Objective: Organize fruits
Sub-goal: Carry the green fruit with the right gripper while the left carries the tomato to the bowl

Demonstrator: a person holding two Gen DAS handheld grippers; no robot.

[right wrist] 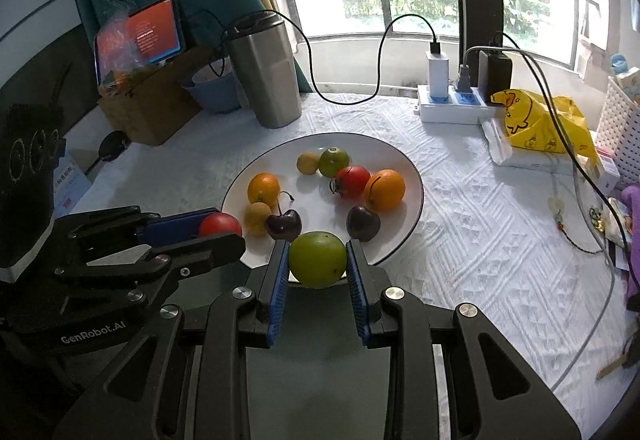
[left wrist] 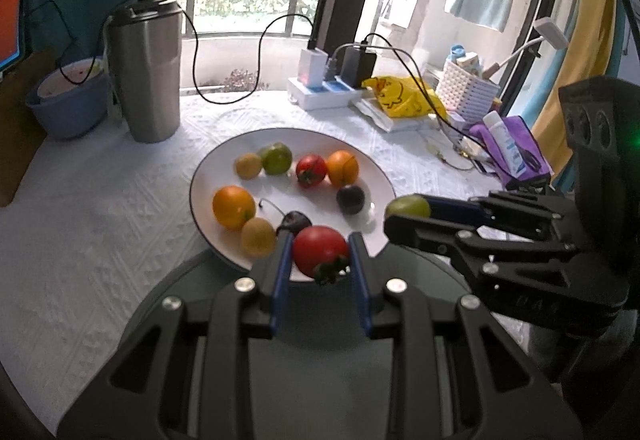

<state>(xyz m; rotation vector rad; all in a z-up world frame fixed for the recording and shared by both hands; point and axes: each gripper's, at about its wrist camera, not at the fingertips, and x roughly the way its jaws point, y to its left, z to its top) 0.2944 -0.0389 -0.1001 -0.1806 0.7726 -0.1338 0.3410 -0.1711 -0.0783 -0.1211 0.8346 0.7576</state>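
A white plate (left wrist: pixel 224 160) (right wrist: pixel 412 176) on the white cloth holds several small fruits: oranges, yellow fruits, a green fruit, a red tomato and dark cherries. My left gripper (left wrist: pixel 320 254) is shut on a red tomato (left wrist: pixel 319 250) at the plate's near rim; it also shows in the right wrist view (right wrist: pixel 221 225). My right gripper (right wrist: pixel 318 260) is shut on a green fruit (right wrist: pixel 317 259) at the plate's near rim; the fruit also shows in the left wrist view (left wrist: pixel 408 205). The two grippers are side by side.
A steel tumbler (left wrist: pixel 146 72) and a blue bowl (left wrist: pixel 68 108) stand behind the plate at left. A power strip (left wrist: pixel 324 90) with cables, a yellow bag (left wrist: pixel 404 96), a white basket (left wrist: pixel 466 84) and purple clutter (left wrist: pixel 512 148) lie at the right.
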